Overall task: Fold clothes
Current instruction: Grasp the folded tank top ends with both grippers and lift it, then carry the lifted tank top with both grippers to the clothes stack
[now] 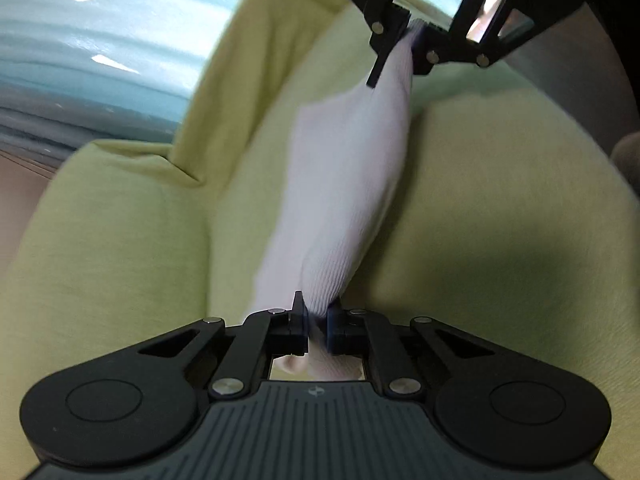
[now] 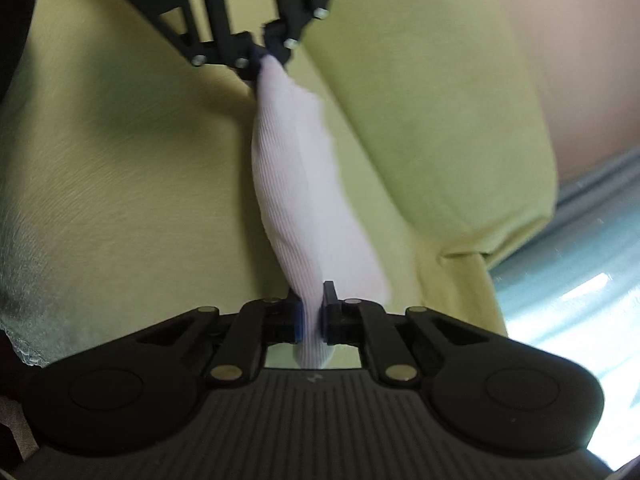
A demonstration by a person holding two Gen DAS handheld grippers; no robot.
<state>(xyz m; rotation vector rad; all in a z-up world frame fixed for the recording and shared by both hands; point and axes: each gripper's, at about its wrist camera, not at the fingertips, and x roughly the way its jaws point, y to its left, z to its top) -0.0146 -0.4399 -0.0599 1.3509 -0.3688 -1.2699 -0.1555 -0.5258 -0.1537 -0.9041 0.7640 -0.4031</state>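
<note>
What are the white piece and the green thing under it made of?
White piece: looks like a stretchy rib knit, matte; fine parallel ribs show along it, sock-like. Green cloth: seems a soft matte woven or jersey fabric, with gentle creases and folded edges; the weave is too blurred to settle. Both tongs, left and right, are shut on the white piece.
</note>
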